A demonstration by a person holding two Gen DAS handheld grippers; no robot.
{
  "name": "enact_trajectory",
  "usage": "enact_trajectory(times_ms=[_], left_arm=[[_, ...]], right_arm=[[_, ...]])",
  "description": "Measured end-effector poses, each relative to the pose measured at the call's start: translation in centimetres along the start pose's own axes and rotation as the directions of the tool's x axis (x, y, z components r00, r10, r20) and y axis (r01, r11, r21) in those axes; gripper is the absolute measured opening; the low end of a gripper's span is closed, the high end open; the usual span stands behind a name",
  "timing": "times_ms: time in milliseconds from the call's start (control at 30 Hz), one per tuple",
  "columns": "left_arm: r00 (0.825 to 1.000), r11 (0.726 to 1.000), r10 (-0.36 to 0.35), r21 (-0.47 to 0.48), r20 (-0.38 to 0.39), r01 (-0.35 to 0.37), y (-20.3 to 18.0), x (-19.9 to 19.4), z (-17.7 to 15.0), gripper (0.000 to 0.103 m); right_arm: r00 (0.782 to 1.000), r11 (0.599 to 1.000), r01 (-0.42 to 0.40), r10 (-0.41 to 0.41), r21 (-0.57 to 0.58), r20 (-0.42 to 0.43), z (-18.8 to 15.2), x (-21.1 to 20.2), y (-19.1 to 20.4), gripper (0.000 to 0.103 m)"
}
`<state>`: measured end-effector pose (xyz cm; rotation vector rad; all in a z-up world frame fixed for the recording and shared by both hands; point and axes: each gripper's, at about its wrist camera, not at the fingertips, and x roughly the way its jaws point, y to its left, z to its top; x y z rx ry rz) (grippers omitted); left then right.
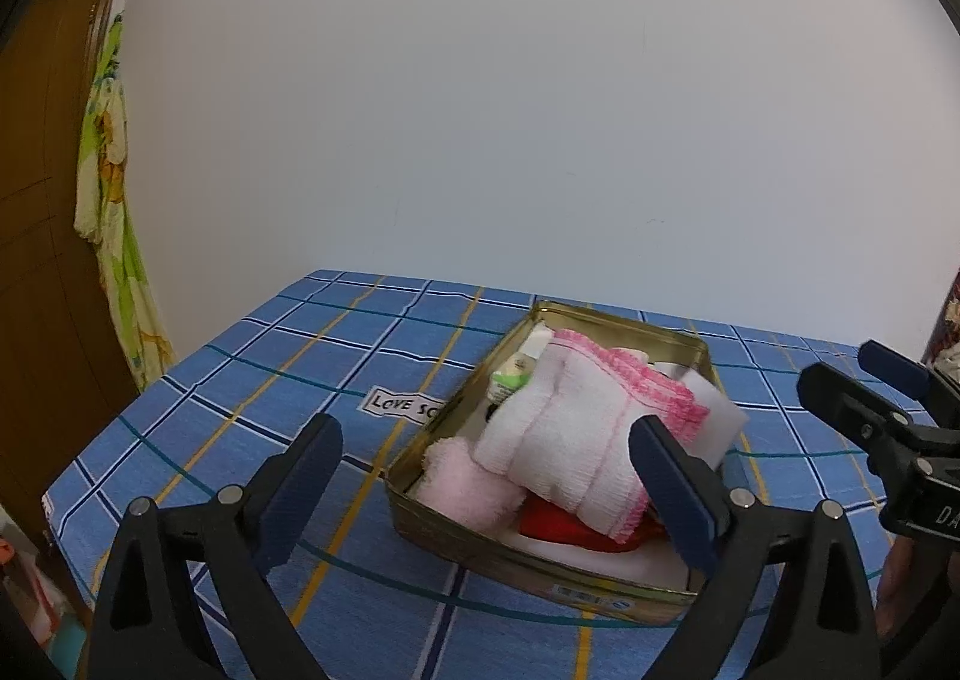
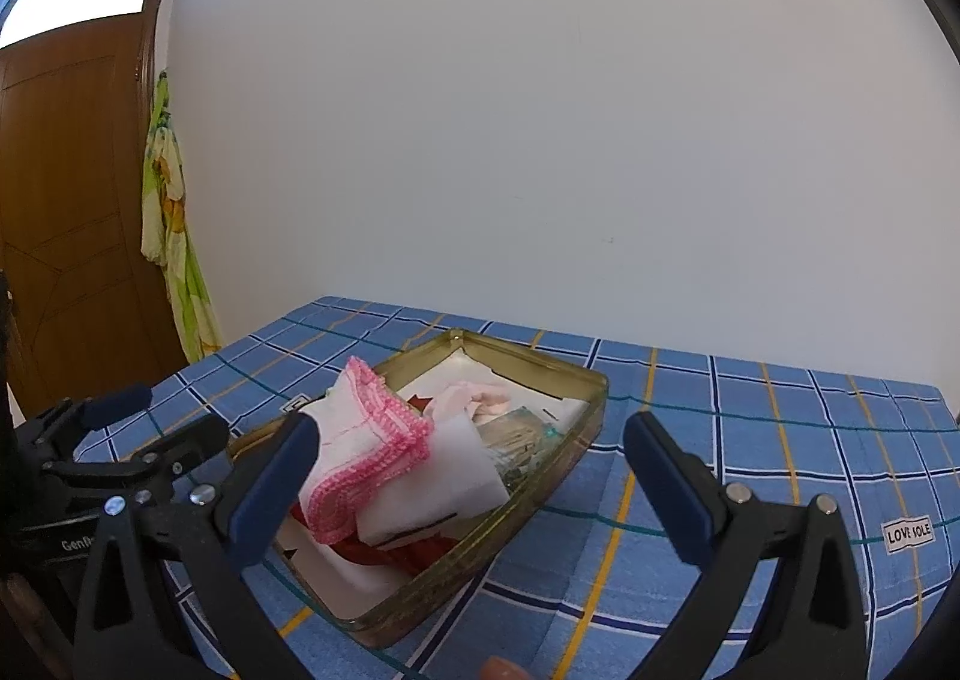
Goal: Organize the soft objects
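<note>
A gold metal tin (image 1: 690, 344) sits on the counter (image 1: 252, 380), which is covered in a blue checked cloth with yellow and teal lines. In the left wrist view the tin lies just past centre, toward 4 o'clock. It is packed with soft things: a folded white towel with a pink crocheted edge (image 1: 576, 434) lies on top, a fluffy pale pink cloth (image 1: 468, 485) is tucked at the near left corner, a red fabric piece (image 1: 552, 524) shows underneath, and a white foam block (image 1: 720, 416) leans over the right rim. A small green-and-white tube (image 1: 511, 377) lies along the far left wall.

The left hand-held gripper (image 1: 486, 476) is spread wide and holds nothing, its blue-padded fingers framing the tin's near end. The right hand-held gripper (image 2: 468, 476) is also spread wide and empty, its left finger overlapping the tin's near left side in its own view. From that view the tin (image 2: 594, 380) sits at about 8 o'clock of centre, with the pink-edged towel (image 2: 360, 440) uppermost. A "LOVE" label (image 2: 909, 533) shows on the cloth at 4 o'clock.
</note>
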<state>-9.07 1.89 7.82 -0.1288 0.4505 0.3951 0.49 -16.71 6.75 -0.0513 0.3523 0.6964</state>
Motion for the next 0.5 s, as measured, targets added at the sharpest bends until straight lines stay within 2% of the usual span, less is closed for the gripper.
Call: enact_trajectory(times_ms=[500], left_arm=[[0.999,0.999,0.033,0.031,0.02,-0.033,-0.22,-0.02,0.28,0.1]], right_arm=[[1.0,1.0,-0.004,0.004,0.002,-0.01,-0.19,0.35,0.18,0.103]])
